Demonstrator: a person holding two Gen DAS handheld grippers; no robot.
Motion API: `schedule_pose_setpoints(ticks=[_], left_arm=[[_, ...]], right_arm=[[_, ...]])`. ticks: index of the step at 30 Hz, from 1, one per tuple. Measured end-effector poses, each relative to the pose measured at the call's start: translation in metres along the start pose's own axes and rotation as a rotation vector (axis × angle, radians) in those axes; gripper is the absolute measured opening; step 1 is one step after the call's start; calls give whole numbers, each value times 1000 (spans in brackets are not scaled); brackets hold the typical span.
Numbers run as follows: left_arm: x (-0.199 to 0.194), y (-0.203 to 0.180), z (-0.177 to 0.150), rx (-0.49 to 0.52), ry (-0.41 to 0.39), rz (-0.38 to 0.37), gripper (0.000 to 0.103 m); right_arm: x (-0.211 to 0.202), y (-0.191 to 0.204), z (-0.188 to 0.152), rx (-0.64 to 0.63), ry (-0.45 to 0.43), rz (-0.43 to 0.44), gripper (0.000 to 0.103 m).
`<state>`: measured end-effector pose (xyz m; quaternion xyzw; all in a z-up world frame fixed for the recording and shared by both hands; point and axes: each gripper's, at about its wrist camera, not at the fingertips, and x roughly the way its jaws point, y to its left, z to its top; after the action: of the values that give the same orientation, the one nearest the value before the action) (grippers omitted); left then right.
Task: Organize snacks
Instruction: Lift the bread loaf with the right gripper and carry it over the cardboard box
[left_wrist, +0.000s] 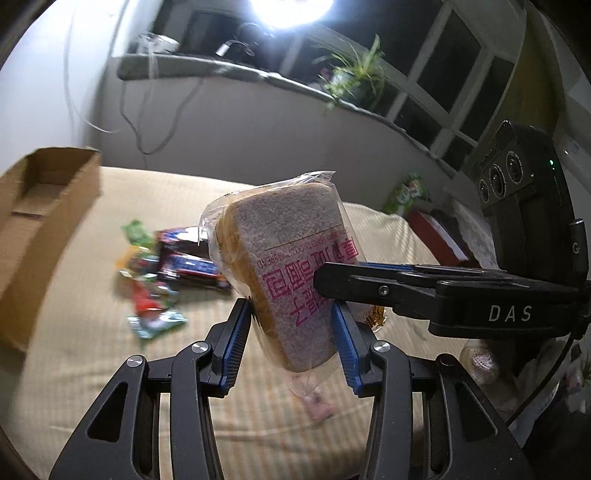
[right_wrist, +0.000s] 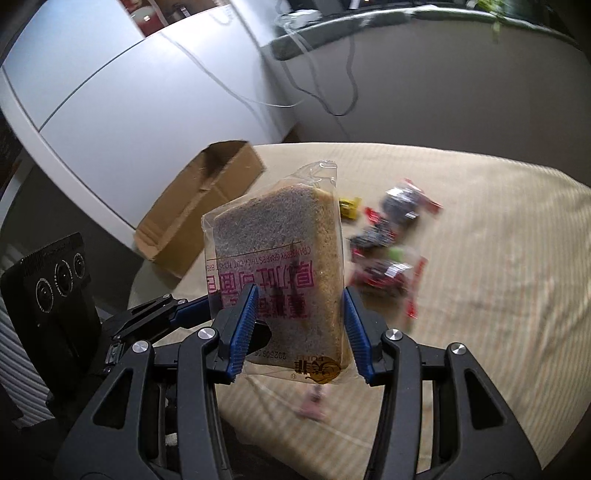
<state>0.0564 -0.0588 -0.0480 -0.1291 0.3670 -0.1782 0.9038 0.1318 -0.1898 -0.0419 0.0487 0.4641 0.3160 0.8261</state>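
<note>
A packet of thick toast bread (left_wrist: 291, 269) in clear wrap with pink lettering is held up in the air over the bed. My left gripper (left_wrist: 291, 343) is shut on its lower part. My right gripper (right_wrist: 299, 332) is shut on the same bread packet (right_wrist: 280, 266), and its black fingers (left_wrist: 354, 284) reach in from the right in the left wrist view. An open cardboard box (left_wrist: 40, 229) lies at the bed's left edge; it also shows in the right wrist view (right_wrist: 195, 210). A heap of small snack packets (left_wrist: 162, 273) lies on the bed beyond the bread, also in the right wrist view (right_wrist: 388, 243).
The bed has a cream striped cover (right_wrist: 498, 295). A small pink packet (left_wrist: 317, 406) lies under the bread. A red box (left_wrist: 439, 236) and a green packet (left_wrist: 406, 195) sit at the bed's far right. A grey sill with a plant (left_wrist: 354, 77) runs behind.
</note>
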Motion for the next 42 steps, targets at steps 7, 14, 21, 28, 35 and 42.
schedule_pose_setpoints(ticks=[7,14,21,28,35,42], left_arm=[[-29,35,2,-54,-60,68,43],[-53,69,6,-100,-110,135,43],[-76,104,13,-136,-155,210,43],[-92,144,24,-172,-181,278,43],[-104,174,31,-213,-195,334,44],[-103,197,32,-256,-166,375,44]], right_arm=[[26,44,21,-65,8,44,49],[54,88,42,-144,30,79,49],[84,127,64,-204,46,123,49],[117,161,86,-249,63,166,49],[148,184,101,-273,87,194,49],[179,195,105,-282,139,197,49]])
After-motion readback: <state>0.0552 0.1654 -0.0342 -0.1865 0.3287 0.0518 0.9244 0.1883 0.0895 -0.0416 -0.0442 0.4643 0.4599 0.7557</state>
